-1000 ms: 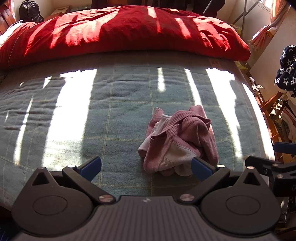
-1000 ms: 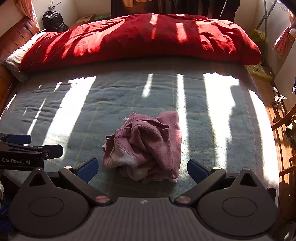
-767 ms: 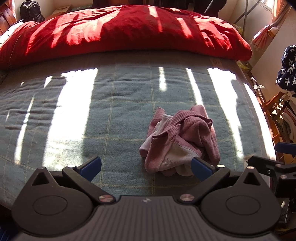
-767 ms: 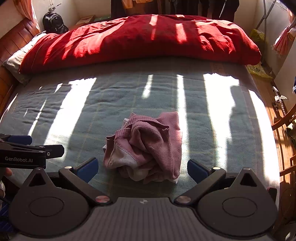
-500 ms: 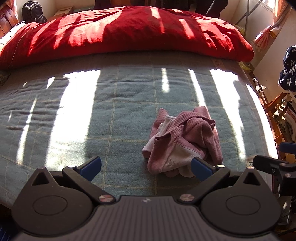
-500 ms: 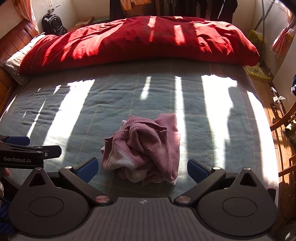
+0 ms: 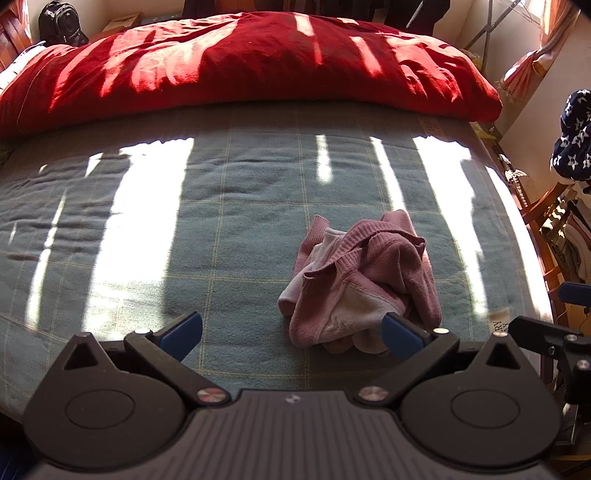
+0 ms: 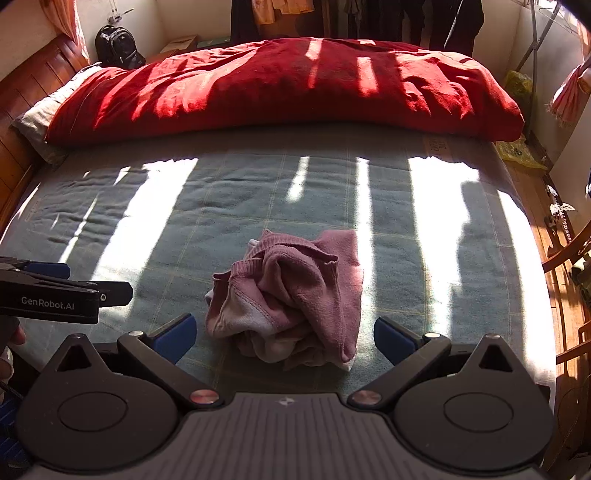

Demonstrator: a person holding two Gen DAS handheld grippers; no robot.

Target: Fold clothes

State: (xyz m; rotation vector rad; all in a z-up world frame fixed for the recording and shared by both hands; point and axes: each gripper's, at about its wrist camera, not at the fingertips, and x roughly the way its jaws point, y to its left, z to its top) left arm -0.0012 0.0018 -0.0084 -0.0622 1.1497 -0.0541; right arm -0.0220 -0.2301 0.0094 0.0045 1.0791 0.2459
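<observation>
Looking thru the left wrist cam: left gripper point(image 7: 291, 334) is hovering w/ its blue-tipped fingers point(image 7: 181, 330) spread wide apart, gripping nothing. Pink garment point(image 7: 360, 284) is lying bunched in a heap on the green blanket point(image 7: 221, 229), ahead and off toward the tool's right finger, whose tip is overlapping the heap's near edge in frame; contact — can't tell. Heap is too crumpled for a clear long axis; a ribbed hem is curling across its top, paler inside fabric is showing at the near side. Right gripper's black frame point(image 7: 546, 339) is poking in at far right, beside the bed edge. Beyond the garment, a red duvet point(image 7: 240, 70) is running side to side across the far end of the bed. Black backpack point(image 7: 59, 22) is sitting far left; a star-print cloth point(image 7: 574, 136) is hanging at right above a wooden chair point(image 7: 539, 218).

Right wrist cam: right gripper point(image 8: 282, 334) is also sitting fully apart, empty. Garment point(image 8: 291, 295) is lying straight ahead, framed btwn both fingers, touching neither. Left gripper point(image 8: 59, 291) is sticking in from the left, well clear of the heap. Nothing is blocking the path to the cloth. Sun stripes are falling across the blanket; wooden headboard point(image 8: 33, 96) is running along the left, wood floor point(image 8: 554, 258) at right, dark clothes point(image 8: 406, 22) are hanging along the back wall.
</observation>
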